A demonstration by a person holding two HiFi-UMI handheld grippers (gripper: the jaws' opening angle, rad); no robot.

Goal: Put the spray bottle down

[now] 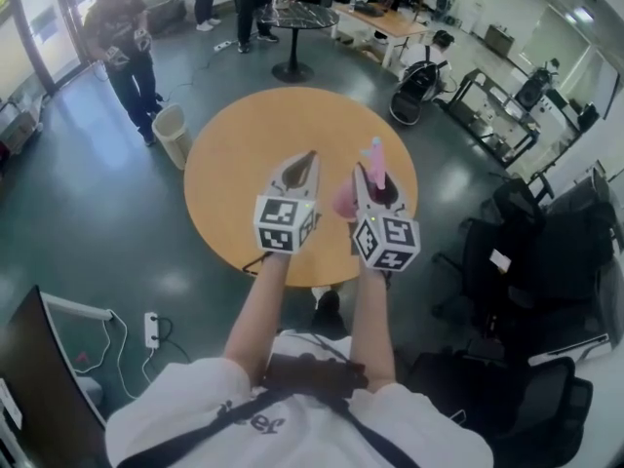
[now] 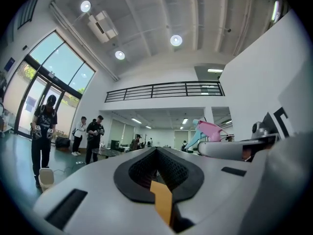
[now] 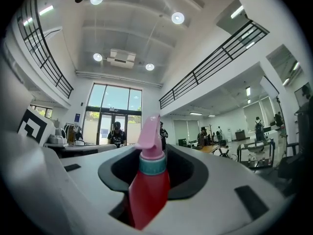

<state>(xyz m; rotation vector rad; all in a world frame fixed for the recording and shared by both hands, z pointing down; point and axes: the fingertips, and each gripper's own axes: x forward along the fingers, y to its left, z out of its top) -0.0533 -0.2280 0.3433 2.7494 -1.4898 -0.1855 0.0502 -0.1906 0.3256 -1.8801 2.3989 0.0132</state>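
the right gripper (image 1: 375, 185) is clamping its jaws on the spray bottle (image 3: 149, 185), gripping the red body just below the teal collar. the bottle is standing upright between the jaws, with its pink head rising above them. in the head view the bottle is sitting over the round wooden table (image 1: 244, 164), toward the table's 3 o'clock side. whether its base is touching the tabletop is not showing.

the left gripper (image 2: 156, 152) is holding its jaws together with nothing between them. it is hovering over the middle of the table, just beside the right gripper at its 9 o'clock. both grippers are pointing toward 12 o'clock in the head view, and a bare forearm is stretching out behind each.

a pale bin (image 1: 174, 133) is standing on the floor at the table's 9 o'clock edge. a person in dark clothes (image 1: 122, 42) is standing at 10 o'clock, well apart from the table. a small dark table (image 1: 295, 18) is standing at 12 o'clock, with more people beyond it. black chairs (image 1: 507, 252) are crowding the floor at 3 to 4 o'clock.
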